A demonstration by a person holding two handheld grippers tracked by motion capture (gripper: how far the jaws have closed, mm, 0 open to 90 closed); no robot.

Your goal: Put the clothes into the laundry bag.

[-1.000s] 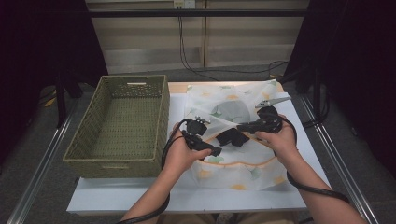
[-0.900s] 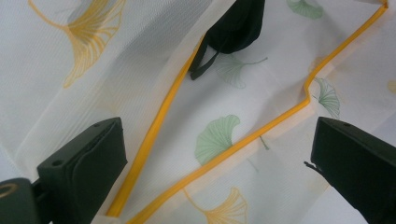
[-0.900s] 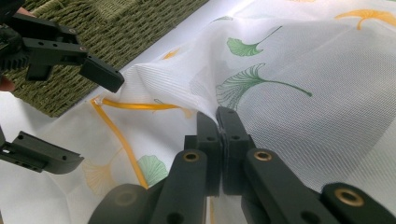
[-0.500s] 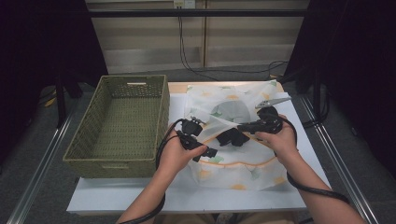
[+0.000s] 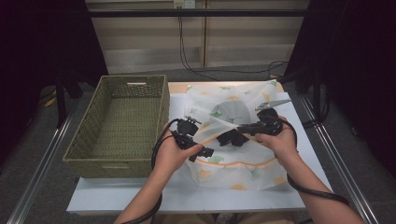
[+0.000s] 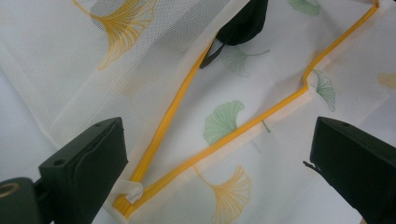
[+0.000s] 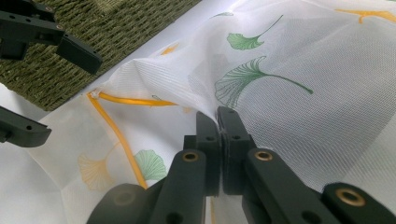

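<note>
High view: a white bench (image 5: 140,196) is seen carrying an empty woven olive basket (image 5: 119,123) beside a white mesh bag with ginkgo-leaf print and orange zipper (image 5: 233,163). A raised fold of the bag is pinched by the shut right hand-held gripper (image 7: 217,116). Over the zipper corner, the left hand-held gripper (image 6: 215,154) is held wide, untouching.

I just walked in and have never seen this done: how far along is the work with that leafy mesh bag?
Early days. Done: the right hand-held gripper is shut on the top layer of the white mesh bag with ginkgo-leaf print and yellow zip, lifting it. In hand: the left hand-held gripper hangs open over the zip's end. Left, probably: zipping or folding, then the empty green woven basket.
</note>
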